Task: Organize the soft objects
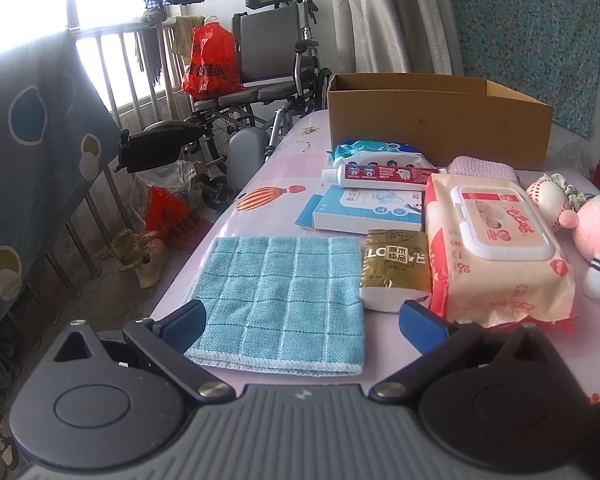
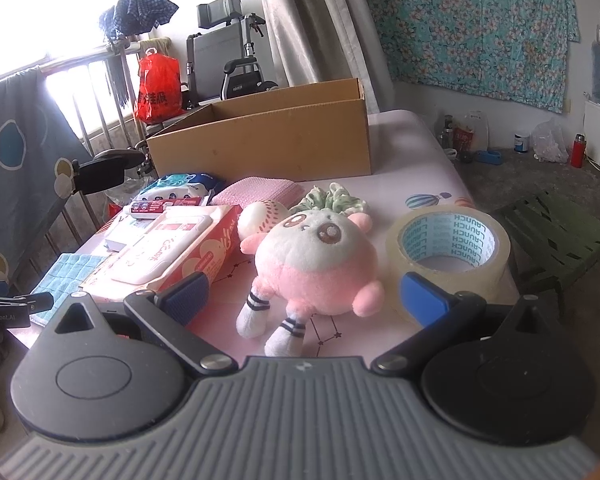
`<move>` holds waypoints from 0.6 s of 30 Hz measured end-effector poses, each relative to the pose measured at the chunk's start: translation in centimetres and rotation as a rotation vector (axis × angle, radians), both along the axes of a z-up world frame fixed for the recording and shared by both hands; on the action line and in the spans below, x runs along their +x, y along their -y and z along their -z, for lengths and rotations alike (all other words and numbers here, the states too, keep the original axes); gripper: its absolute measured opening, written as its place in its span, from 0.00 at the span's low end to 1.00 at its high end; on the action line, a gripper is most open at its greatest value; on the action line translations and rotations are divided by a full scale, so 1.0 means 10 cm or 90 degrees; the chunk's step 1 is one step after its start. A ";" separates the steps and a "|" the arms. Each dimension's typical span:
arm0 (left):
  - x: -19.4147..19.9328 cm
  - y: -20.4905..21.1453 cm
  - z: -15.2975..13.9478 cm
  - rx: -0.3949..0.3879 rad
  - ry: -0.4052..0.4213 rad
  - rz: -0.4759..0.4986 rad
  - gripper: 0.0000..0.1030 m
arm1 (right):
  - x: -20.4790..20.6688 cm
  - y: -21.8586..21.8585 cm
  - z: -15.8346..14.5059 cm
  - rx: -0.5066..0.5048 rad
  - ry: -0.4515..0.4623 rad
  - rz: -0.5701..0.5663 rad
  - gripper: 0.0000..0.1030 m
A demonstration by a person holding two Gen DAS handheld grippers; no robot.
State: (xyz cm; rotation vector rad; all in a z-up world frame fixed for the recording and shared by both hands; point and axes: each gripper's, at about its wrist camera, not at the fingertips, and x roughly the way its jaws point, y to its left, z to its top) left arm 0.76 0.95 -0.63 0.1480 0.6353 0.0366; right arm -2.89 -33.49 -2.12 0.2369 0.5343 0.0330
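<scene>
Both claws wide open and empty, left claw (image 1: 302, 320) at blue cloth (image 1: 280, 300), right claw (image 2: 304, 294) straddling plush (image 2: 312, 264); closing could snag tape roll (image 2: 448, 248)

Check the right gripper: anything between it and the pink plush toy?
No. The right gripper is open, and the pink plush toy lies straight ahead between its fingers' line. The tape roll sits beside it, clear of the path.

A wheelchair (image 1: 260, 64) holds a red bag (image 1: 209, 62) beside grey curtains (image 1: 388, 12).
</scene>
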 end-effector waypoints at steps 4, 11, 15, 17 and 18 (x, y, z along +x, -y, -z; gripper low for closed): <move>0.00 0.00 0.00 -0.003 -0.003 -0.001 1.00 | 0.00 0.01 0.00 0.007 -0.002 -0.002 0.99; 0.01 -0.01 0.00 0.000 -0.005 0.000 1.00 | 0.01 0.00 0.00 0.006 -0.001 -0.006 0.99; 0.01 -0.01 0.01 -0.001 -0.006 -0.001 1.00 | 0.01 0.00 0.00 0.003 -0.002 -0.005 0.99; 0.01 -0.01 0.01 0.000 -0.006 -0.001 1.00 | 0.02 0.00 0.00 0.004 -0.002 -0.005 0.99; 0.01 -0.01 0.01 0.000 -0.006 0.000 1.00 | 0.02 0.00 0.00 0.005 -0.003 -0.005 0.99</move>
